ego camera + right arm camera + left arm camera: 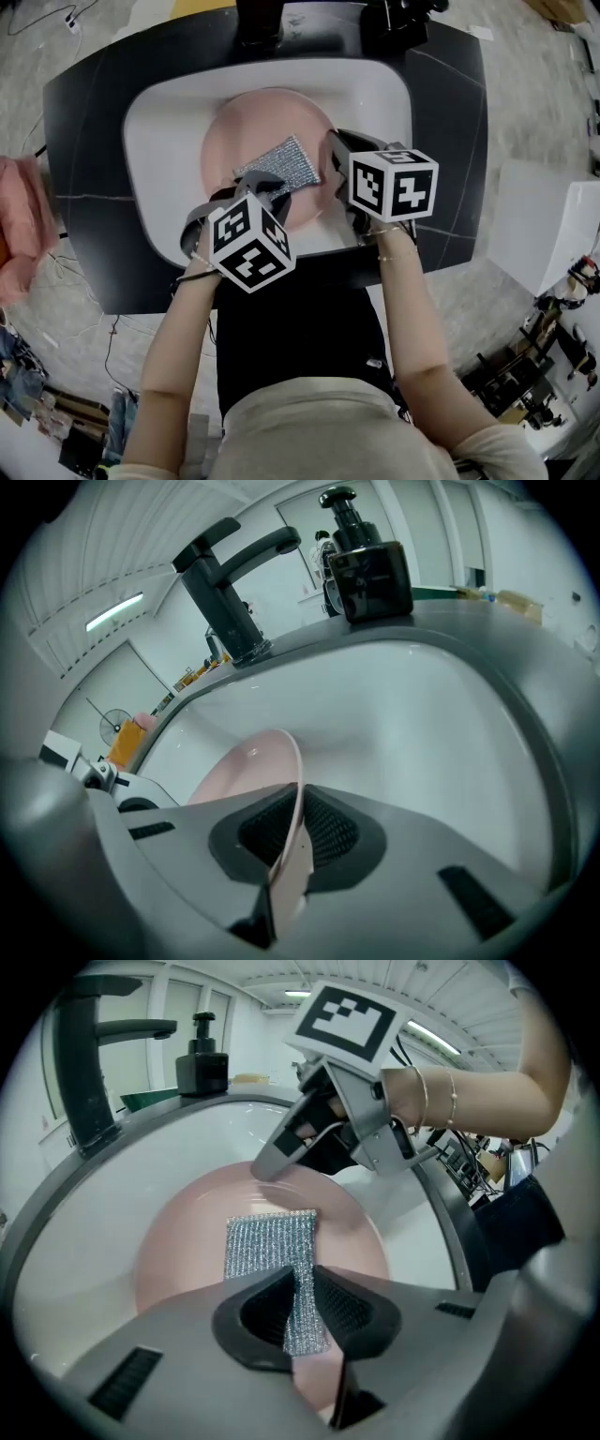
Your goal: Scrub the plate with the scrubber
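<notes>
A pink plate (253,141) lies in the white sink (159,141). A silver mesh scrubber (281,164) rests flat on its face. My left gripper (272,192) is at the plate's near edge, shut on the scrubber's near end; in the left gripper view the mesh (270,1246) runs from the plate (183,1241) back between the pads of my left gripper (302,1288). My right gripper (330,141) is shut on the plate's right rim. In the right gripper view the thin rim (292,789) stands edge-on between the pads of my right gripper (298,803).
A black faucet (225,583) and a black soap dispenser (367,569) stand on the far side of the basin. A dark counter (450,112) surrounds the sink. A pink cloth (23,225) lies off the counter's left end.
</notes>
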`<move>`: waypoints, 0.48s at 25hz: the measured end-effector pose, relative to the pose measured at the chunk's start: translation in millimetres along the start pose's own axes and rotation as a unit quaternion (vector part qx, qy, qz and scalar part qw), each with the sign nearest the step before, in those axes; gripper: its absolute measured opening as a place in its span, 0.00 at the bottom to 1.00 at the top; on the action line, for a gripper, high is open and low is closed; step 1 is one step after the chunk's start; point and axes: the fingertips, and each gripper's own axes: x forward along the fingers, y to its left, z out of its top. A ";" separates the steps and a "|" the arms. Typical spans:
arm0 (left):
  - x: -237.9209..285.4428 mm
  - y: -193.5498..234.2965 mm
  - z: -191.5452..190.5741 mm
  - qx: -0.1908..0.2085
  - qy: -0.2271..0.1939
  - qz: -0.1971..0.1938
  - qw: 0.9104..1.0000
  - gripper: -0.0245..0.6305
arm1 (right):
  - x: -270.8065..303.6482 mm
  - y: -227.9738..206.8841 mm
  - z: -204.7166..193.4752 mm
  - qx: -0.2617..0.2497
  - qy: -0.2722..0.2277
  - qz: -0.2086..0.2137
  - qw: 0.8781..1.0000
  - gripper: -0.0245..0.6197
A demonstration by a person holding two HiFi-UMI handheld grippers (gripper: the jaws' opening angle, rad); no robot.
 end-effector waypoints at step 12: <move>12.2 13.1 34.6 0.028 -0.024 0.027 0.999 0.16 | -7.7 7.5 6.1 -0.006 -0.034 0.014 0.999 0.09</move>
